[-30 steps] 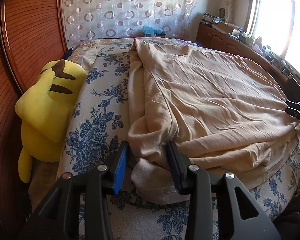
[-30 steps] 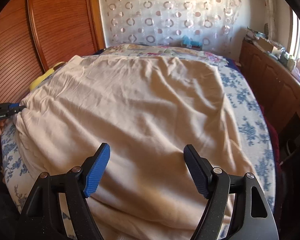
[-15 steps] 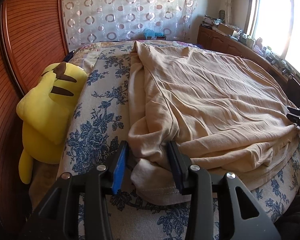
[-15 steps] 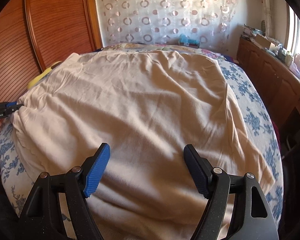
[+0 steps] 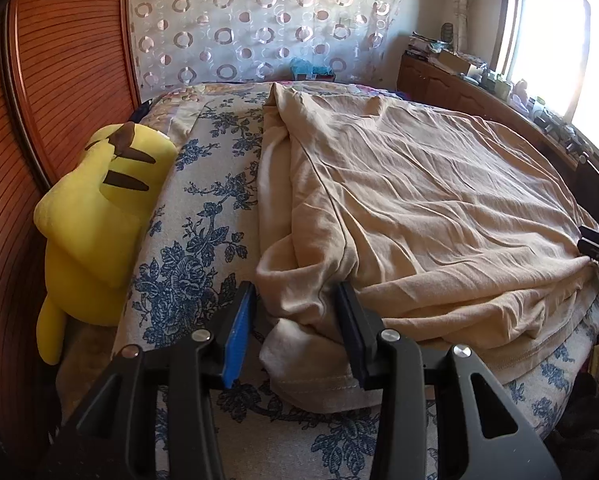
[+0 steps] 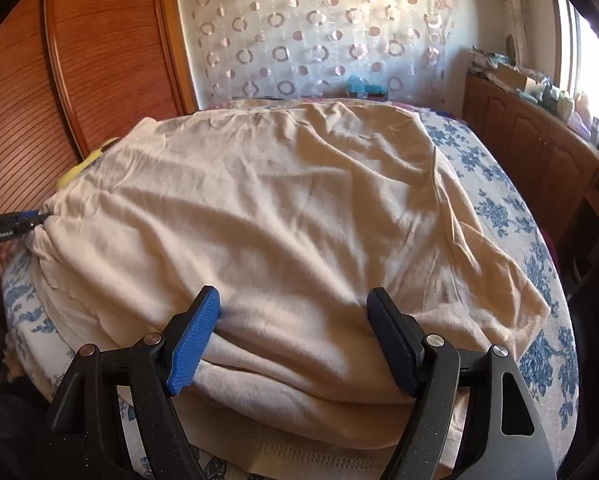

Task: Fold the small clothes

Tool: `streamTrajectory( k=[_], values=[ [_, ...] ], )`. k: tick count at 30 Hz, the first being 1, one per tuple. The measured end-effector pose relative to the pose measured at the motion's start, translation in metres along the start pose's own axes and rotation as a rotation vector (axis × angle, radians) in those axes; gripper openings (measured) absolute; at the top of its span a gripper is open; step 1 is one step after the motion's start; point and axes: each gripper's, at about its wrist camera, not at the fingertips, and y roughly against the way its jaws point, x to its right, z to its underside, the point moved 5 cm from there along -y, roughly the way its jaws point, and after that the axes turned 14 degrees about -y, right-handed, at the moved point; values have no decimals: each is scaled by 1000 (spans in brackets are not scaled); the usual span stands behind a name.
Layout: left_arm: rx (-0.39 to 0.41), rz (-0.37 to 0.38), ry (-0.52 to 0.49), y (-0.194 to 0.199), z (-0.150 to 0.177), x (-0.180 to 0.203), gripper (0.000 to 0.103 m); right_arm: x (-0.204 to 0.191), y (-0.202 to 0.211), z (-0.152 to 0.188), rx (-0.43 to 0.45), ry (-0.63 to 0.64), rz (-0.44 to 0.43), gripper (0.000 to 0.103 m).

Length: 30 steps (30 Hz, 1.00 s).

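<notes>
Left wrist view: beige cotton garment (image 5: 419, 208) spread across the blue-floral bedspread (image 5: 203, 216), bare beside the yellow plush toy (image 5: 99, 216). Left hand-held gripper (image 5: 299, 332) straddles bunched hem, jaws apart; right hand-held gripper (image 6: 295, 336) spread wide over the near edge.
</notes>
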Motion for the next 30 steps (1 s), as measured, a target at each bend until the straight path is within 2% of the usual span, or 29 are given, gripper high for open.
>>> streamTrajectory(
  k=[7, 8, 10, 11, 16, 19, 22, 25, 30],
  values=[
    [19, 96, 58, 0, -3, 2, 40, -2, -5, 2, 0, 55, 65, 78],
    [20, 102, 56, 0, -3, 4, 37, -2, -5, 2, 1, 56, 68, 78],
    [23, 120, 38, -1, -5, 9, 13, -2, -6, 3, 2, 53, 69, 78],
    [32, 128, 25, -1, -5, 13, 5, -1, -6, 2, 1, 51, 69, 78],
    [103, 135, -19, 14, -22, 30, 3, -1, -7, 2, 0, 50, 57, 78],
    [167, 152, -58, 33, -50, 50, 2, 3, -2, 0, 0, 29, 38, 78],
    [213, 202, -101, 43, -84, 73, 2, 8, 8, -7, 20, 4, 30, 78],
    [262, 262, -191, 49, -126, 115, 2, 15, 19, -14, 45, -14, 26, 78],
    [316, 337, -323, 57, -175, 183, 2, 30, 36, -19, 73, -42, 43, 78]
  ],
)
